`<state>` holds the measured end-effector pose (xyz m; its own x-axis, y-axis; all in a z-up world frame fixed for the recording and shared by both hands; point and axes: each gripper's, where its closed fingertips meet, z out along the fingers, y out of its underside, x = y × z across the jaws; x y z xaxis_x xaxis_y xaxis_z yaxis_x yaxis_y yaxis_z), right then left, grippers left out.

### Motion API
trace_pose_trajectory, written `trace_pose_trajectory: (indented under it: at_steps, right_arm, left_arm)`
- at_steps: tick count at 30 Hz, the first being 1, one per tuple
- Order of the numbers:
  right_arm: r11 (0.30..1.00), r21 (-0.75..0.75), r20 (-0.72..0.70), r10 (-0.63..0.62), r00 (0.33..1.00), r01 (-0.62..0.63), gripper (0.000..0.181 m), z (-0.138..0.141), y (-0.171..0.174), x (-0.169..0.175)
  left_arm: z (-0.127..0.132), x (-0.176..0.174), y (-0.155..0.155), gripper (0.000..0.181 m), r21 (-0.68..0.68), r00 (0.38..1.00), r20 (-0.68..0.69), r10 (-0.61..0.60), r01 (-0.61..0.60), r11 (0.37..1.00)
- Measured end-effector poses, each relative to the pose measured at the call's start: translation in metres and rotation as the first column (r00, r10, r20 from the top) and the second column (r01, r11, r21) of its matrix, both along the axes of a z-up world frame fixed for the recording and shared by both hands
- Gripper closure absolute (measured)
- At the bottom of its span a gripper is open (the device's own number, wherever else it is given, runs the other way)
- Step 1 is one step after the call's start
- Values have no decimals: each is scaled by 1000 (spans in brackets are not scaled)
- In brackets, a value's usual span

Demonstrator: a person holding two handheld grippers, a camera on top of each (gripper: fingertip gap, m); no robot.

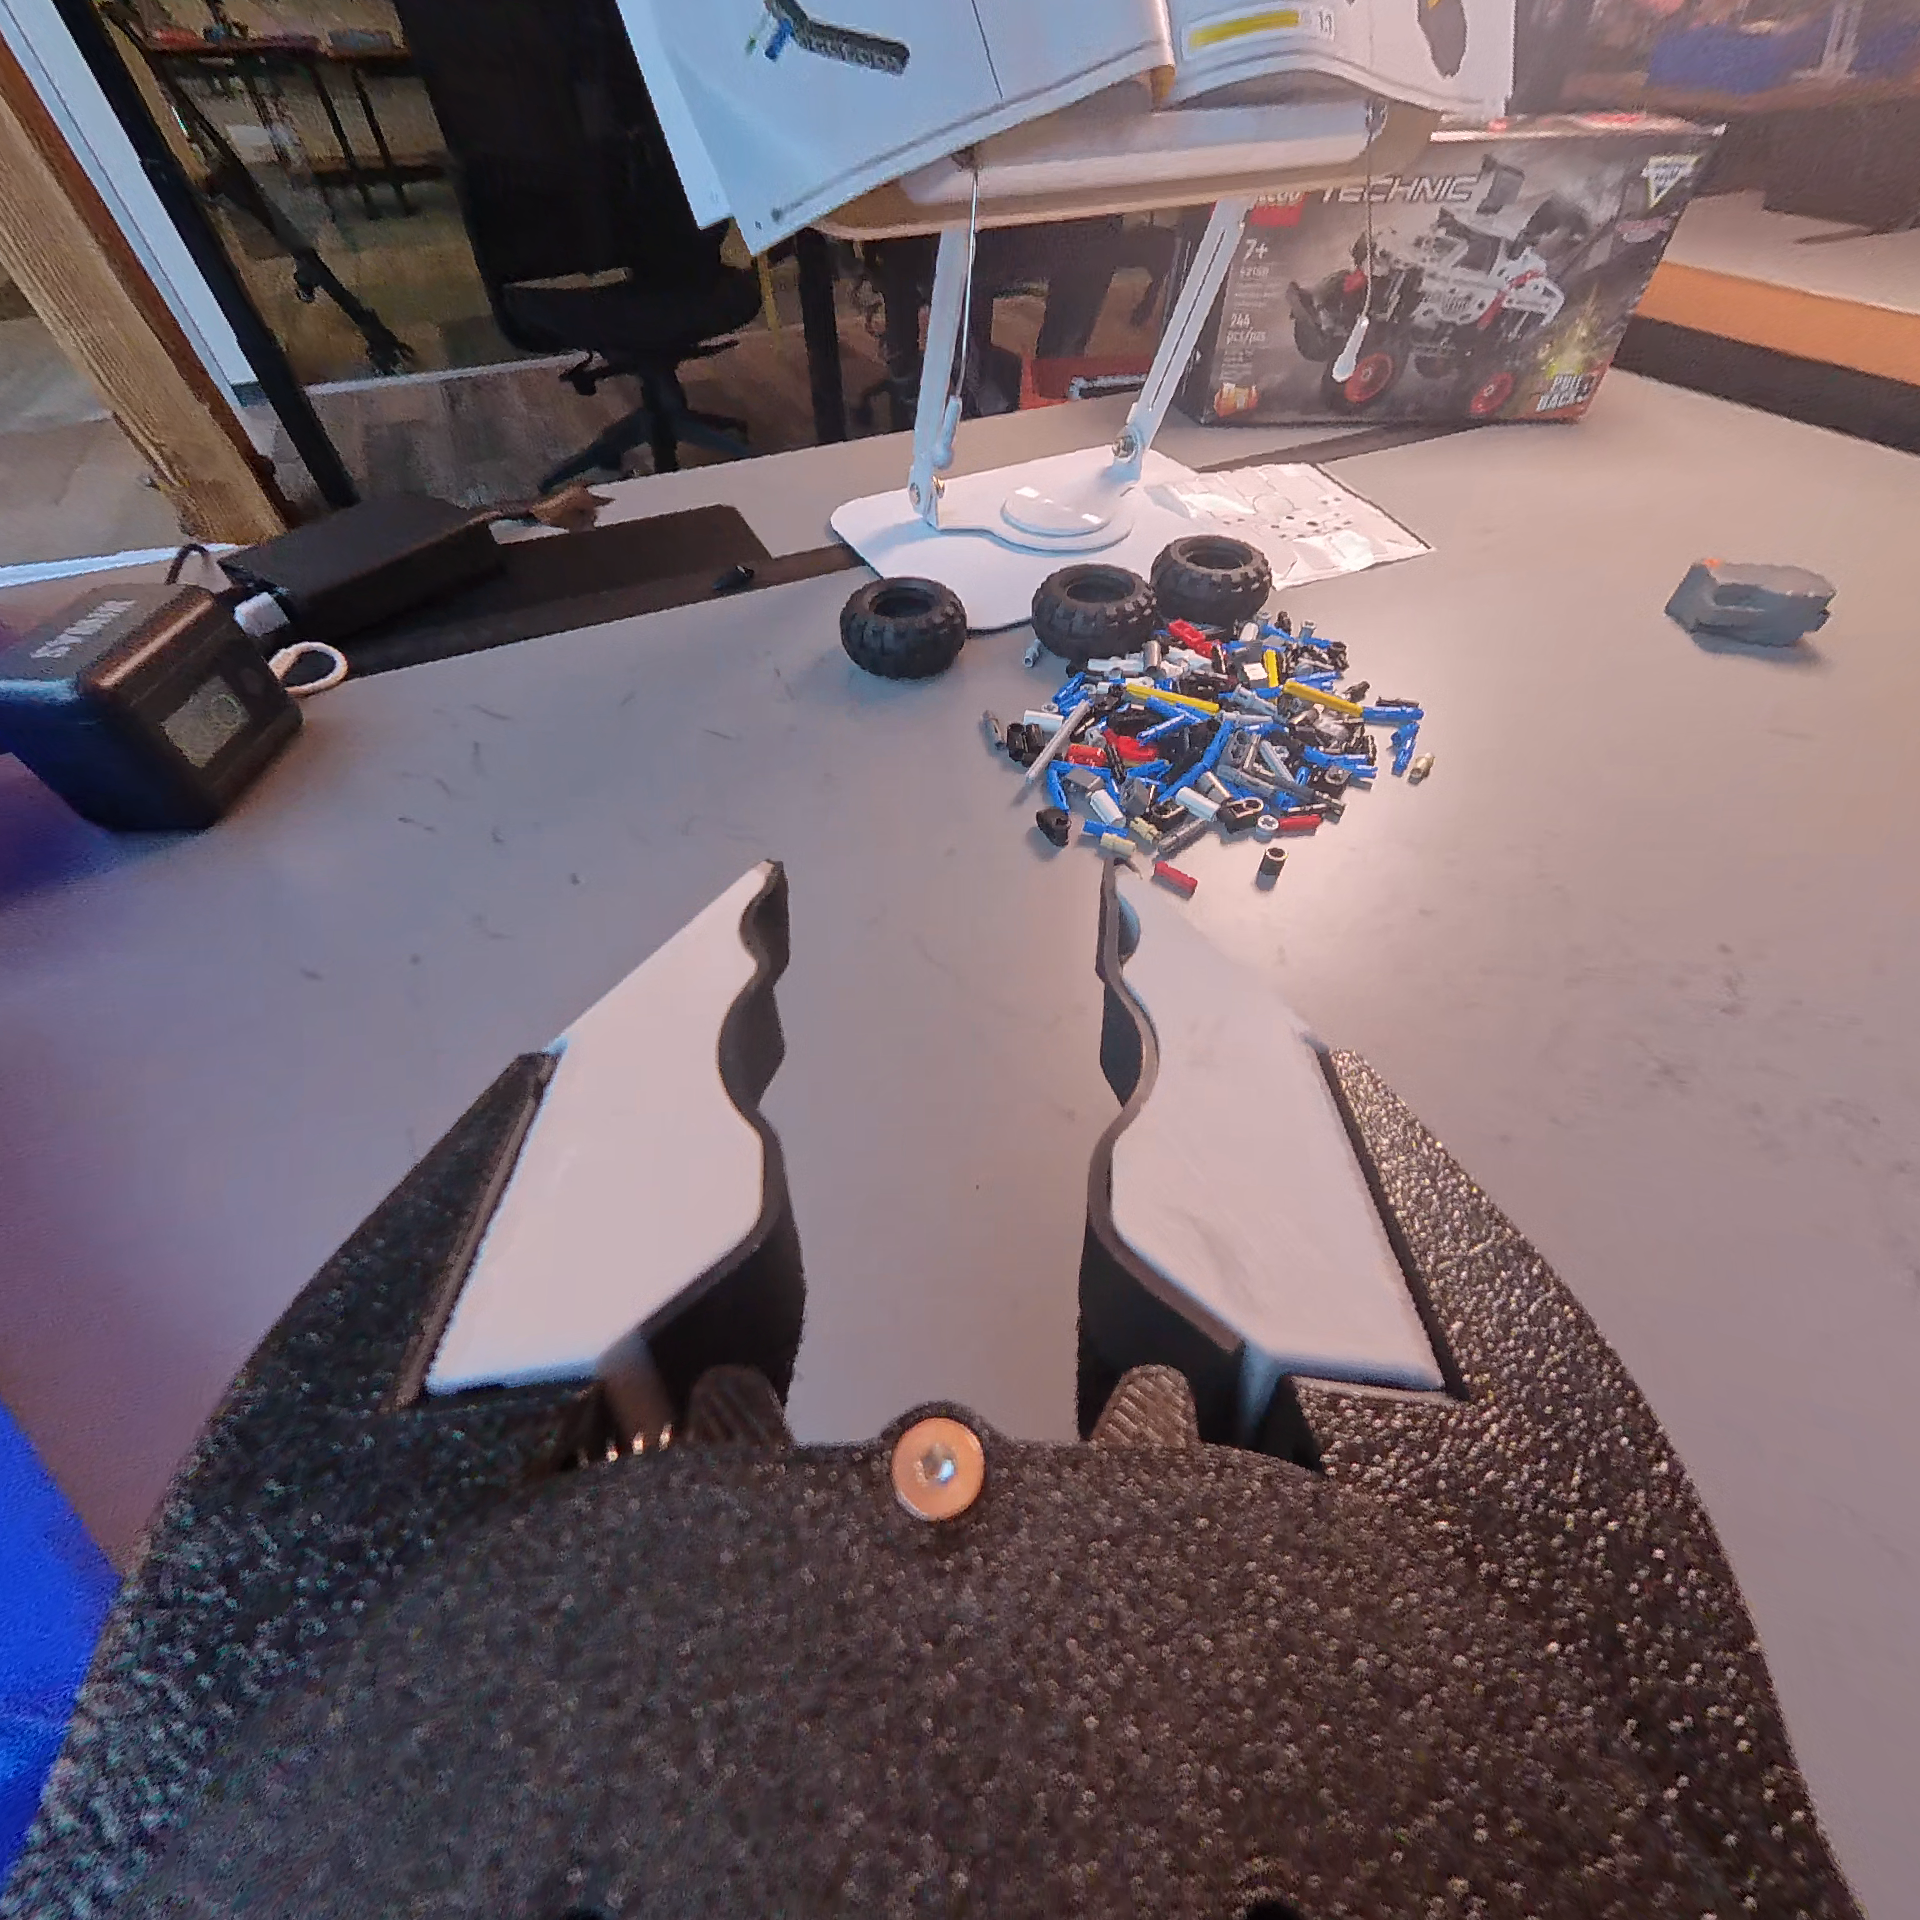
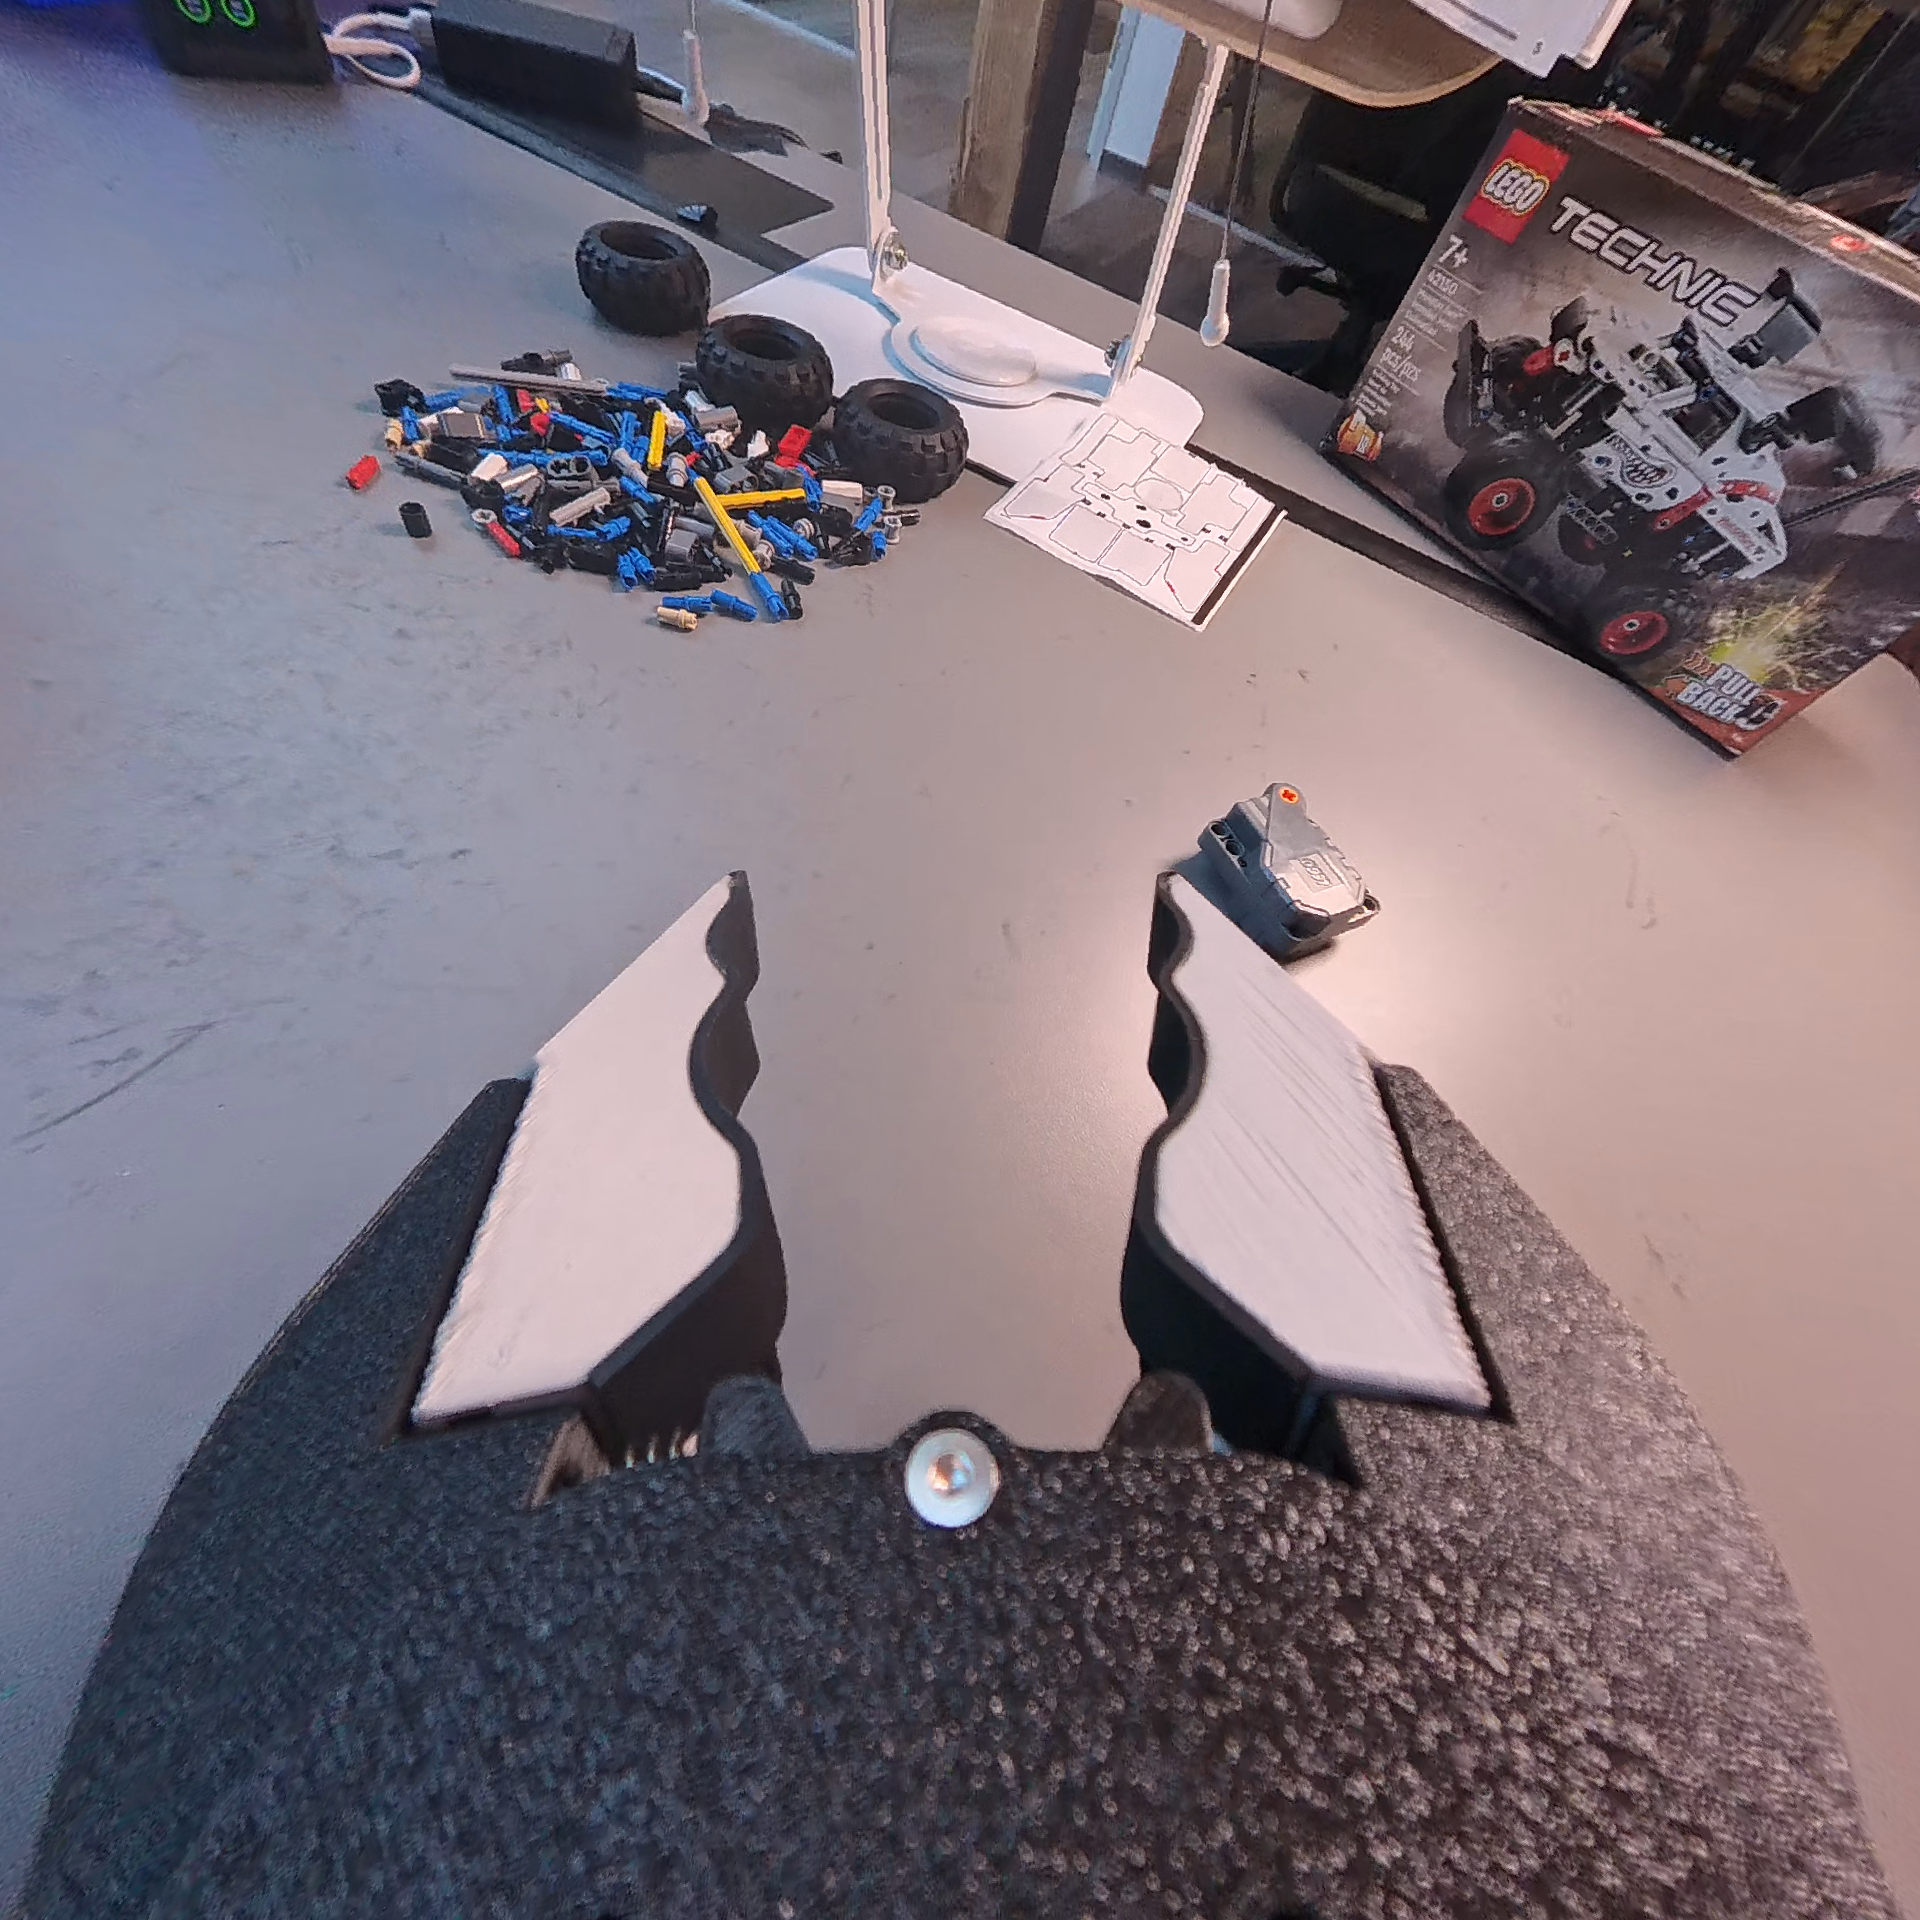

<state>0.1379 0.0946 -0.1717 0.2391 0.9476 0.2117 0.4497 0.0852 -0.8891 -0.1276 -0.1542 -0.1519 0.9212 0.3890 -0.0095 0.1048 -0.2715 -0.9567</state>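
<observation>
Grey table [image 1: 520,935] bare under both grippers. Left gripper [image 1: 940,883] spread, empty, short of brick pile [image 1: 1205,727]; three black tyres [image 1: 1091,611] and white stand base [image 1: 966,520] behind. Right gripper [image 2: 951,894] spread, empty; grey motor block [image 2: 1288,883] just beside right fingertip. Toy box [image 2: 1662,416] far right.

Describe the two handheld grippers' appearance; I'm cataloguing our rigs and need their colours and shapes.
The left gripper and the right gripper look alike: a rough, speckled black body with one silver screw at the centre front, and two tapering fingers with pale flat tops and wavy black inner edges. No cables or sleeves show.
</observation>
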Motion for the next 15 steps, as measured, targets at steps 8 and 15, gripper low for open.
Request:
trace_pose_trajectory:
  at_steps: [8, 15]
  right_arm:
    - [1000, -9, -29, -5, 1000, 5, 110, 3, 1, 2]
    - [998, 62, 35, 4, 999, -6, 110, -5, -4, -2]
  left_arm:
    - [-8, 3, 16, 126, -100, 994, -107, -26, 15, 995]
    - [-13, -68, 84, 135, -89, 998, -41, -46, 42, 995]
